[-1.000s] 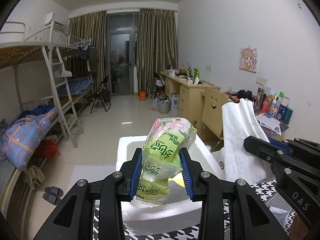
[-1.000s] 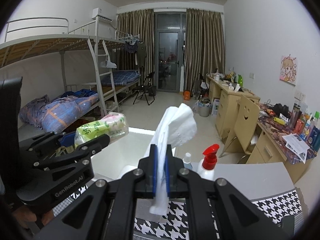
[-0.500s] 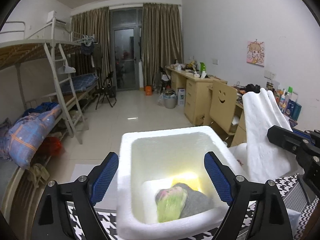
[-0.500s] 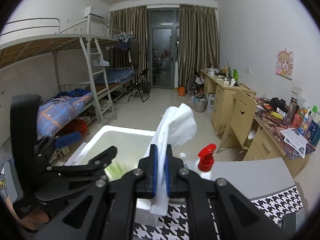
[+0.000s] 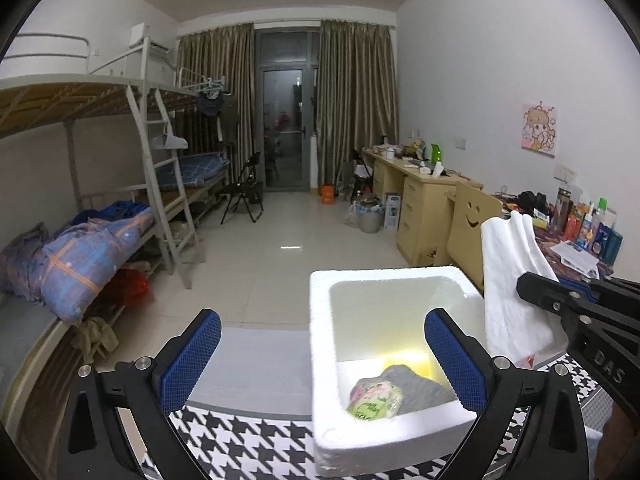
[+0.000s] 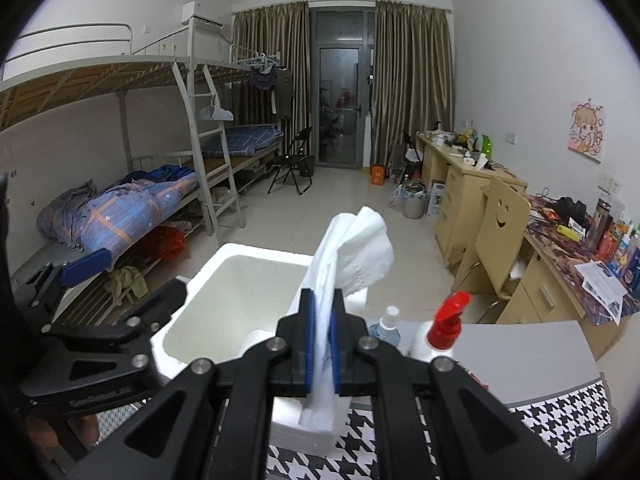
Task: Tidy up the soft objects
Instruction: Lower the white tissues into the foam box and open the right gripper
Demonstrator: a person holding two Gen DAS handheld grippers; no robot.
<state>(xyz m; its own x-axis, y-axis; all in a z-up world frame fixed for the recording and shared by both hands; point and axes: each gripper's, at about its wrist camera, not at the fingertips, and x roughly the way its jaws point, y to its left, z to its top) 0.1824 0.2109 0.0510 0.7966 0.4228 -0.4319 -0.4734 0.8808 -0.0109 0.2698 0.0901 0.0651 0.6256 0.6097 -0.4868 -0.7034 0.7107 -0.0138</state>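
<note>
While the room behind was taken up by bunk beds [image 5: 100, 168] along one wall and wooden desks along the other, the near scene was set on a counter [image 5: 248, 364] partly covered by a black-and-white houndstooth cloth [image 5: 240, 440]. On that cloth a white foam box [image 5: 320, 360] was seen standing open at the top. Inside it, at the near end of the floor, a green-and-pink tissue pack [image 5: 374, 400] was seen lying against a grey cloth [image 5: 420, 386].

Above the near left edge of the box the left gripper [image 5: 322, 354] was held, its blue-padded fingers [image 5: 192, 356] spread wide with nothing between them; they had just been opening, and the pack lay below, free of them. To the right of the box the right gripper [image 6: 322, 354] was held with its fingers pressed together on a folded white paper towel [image 6: 352, 248], which was pinched near its lower end and stood upright above the pads, its top drooping to the right. Just beyond that gripper, at the box's right side, a spray bottle with a red trigger [image 6: 446, 322] and a smaller clear-capped bottle [image 6: 386, 324] were seen standing on the counter.
</note>
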